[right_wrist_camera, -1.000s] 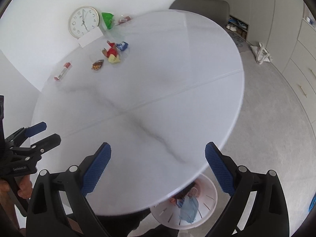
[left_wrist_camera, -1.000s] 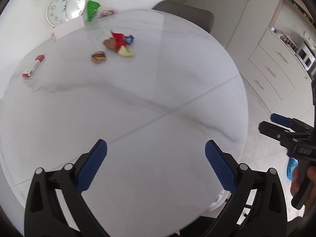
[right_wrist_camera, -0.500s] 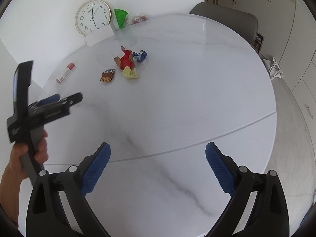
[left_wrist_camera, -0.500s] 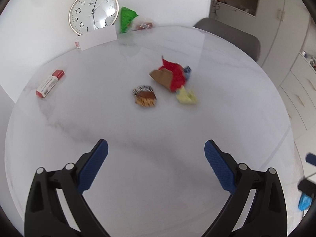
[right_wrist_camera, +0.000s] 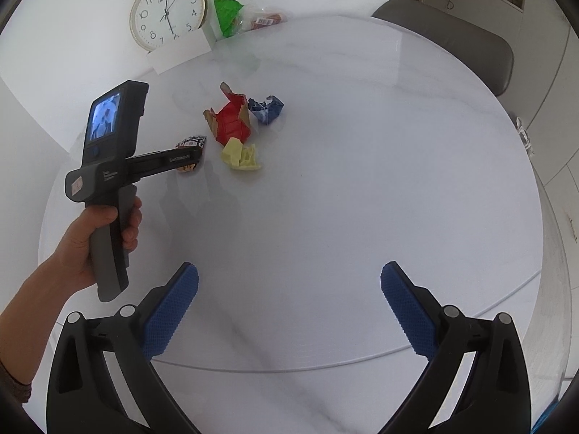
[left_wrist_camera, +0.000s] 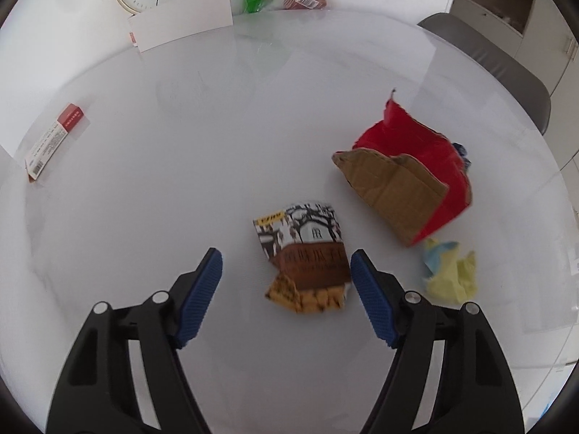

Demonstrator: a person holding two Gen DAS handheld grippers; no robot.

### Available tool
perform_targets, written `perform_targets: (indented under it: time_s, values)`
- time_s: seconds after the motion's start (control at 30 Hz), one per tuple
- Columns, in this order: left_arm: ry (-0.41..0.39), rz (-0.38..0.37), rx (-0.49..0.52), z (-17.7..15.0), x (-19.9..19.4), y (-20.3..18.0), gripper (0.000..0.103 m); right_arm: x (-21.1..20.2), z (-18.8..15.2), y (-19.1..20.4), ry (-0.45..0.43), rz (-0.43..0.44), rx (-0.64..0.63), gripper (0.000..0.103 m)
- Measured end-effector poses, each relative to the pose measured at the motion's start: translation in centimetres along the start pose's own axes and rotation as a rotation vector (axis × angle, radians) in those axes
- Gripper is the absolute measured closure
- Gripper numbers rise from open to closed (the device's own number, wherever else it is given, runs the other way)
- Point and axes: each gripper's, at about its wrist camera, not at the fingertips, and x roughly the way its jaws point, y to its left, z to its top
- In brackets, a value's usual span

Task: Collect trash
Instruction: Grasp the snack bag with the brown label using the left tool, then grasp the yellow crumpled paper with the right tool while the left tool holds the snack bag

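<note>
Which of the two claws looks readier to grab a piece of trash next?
Left. The left claw is open right around the snack wrapper; the right claw hangs open far back.

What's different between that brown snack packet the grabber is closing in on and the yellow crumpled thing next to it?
The snack packet is fairly flat, printed with a black-and-white picture and brown band; the yellow wrapper is plain pale yellow and scrunched into a lump. The packet lies between the open fingers of the left gripper; the yellow wrapper sits outside them, to the right. The packet also looks larger. Both rest on the white table, and neither is gripped yet.
</note>
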Motion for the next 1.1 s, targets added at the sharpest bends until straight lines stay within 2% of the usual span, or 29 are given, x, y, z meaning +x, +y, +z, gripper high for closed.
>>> perform_targets:
  time_s: [0.03, 0.1, 0.33, 0.5, 0.63, 0.77, 0.83, 0.9, 0.93, 1.1]
  values:
    - [0.001, -0.007, -0.005, 0.1, 0.3, 0.0, 0.036, 0.3, 0.4, 0.1, 0.004, 0.000, -0.006, 0.003]
    - [-0.011, -0.005, -0.002, 0.2, 0.4, -0.1, 0.049, 1.1, 1.4, 0.3, 0.008, -0.002, -0.020, 0.003]
    - [-0.013, -0.045, 0.044, 0.1, 0.0, 0.2, 0.066, 5.2, 5.0, 2.4, 0.007, -0.005, -0.128, 0.003]
    - [-0.023, -0.051, 0.006, -0.7, -2.0, 2.2, 0.067, 10.0, 7.6, 5.0, 0.018, -0.018, -0.233, 0.003]
    - [-0.005, -0.001, -0.004, -1.8, -4.3, 3.5, 0.067, 13.6, 8.9, 6.2, 0.052, -0.052, -0.282, 0.005]
    - [0.001, -0.015, -0.029, -3.4, -6.8, 4.6, 0.067, 15.9, 9.7, 6.2, 0.092, -0.072, -0.265, 0.020]
    - [-0.002, -0.022, -0.035, -4.1, -7.8, 4.9, 0.067, 15.9, 10.0, 6.0, 0.078, -0.075, -0.251, 0.029]
    - [-0.008, -0.032, -0.035, -4.8, -8.8, 5.0, 0.067, 15.6, 10.1, 6.0, 0.074, -0.067, -0.253, 0.062]
    - [-0.010, -0.038, -0.035, -5.0, -9.2, 5.0, 0.067, 15.4, 10.3, 6.0, 0.081, -0.055, -0.252, 0.066]
    - [-0.015, -0.080, 0.007, -6.6, -11.6, 3.7, 0.067, 12.0, 9.4, 4.7, 0.056, -0.010, -0.202, 0.066]
